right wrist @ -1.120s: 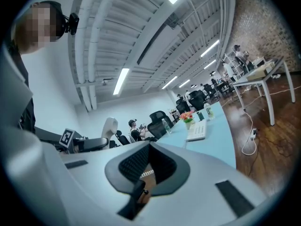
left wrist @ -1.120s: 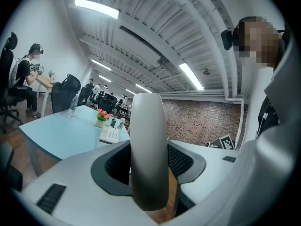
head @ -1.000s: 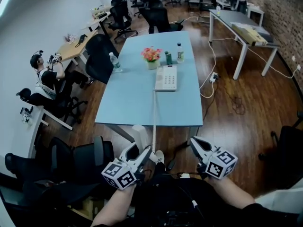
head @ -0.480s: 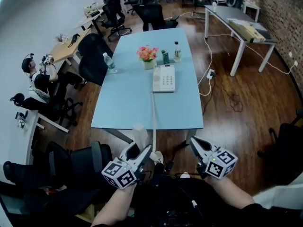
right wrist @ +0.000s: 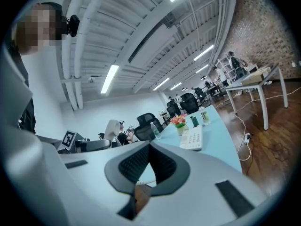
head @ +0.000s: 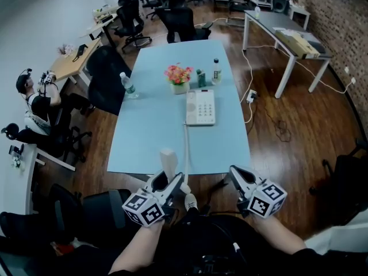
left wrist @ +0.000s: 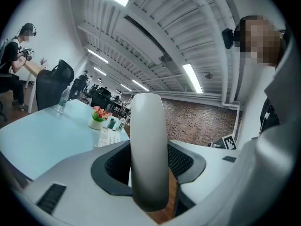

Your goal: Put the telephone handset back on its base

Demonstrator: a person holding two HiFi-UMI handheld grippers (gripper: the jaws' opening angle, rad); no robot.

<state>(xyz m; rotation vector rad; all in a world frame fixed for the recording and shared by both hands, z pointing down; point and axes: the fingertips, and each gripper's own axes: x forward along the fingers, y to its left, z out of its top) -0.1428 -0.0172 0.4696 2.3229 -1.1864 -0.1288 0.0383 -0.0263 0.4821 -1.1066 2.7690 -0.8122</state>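
The white telephone base (head: 200, 107) lies on the light-blue table (head: 149, 131), past its middle. A coiled cord (head: 186, 145) runs from it toward me to the white handset (head: 168, 164). The handset stands upright in my left gripper (head: 170, 180), which is shut on it just at the table's near edge. In the left gripper view the handset (left wrist: 148, 149) fills the gap between the jaws, with the base (left wrist: 109, 137) far ahead. My right gripper (head: 237, 177) is shut and holds nothing, off the table's near right corner. The right gripper view shows the base (right wrist: 192, 137) in the distance.
A flower pot (head: 179, 77), a green can (head: 201, 77) and a bottle (head: 216, 71) stand behind the base. Another bottle (head: 127, 85) sits near the left edge. Black office chairs (head: 104, 68) line the left side, where a person (head: 35, 101) sits. A second table (head: 282, 30) stands at right.
The table has come closer and lower in the head view. The handset in my left gripper now reaches the table's near edge. Both grippers keep the same hold.
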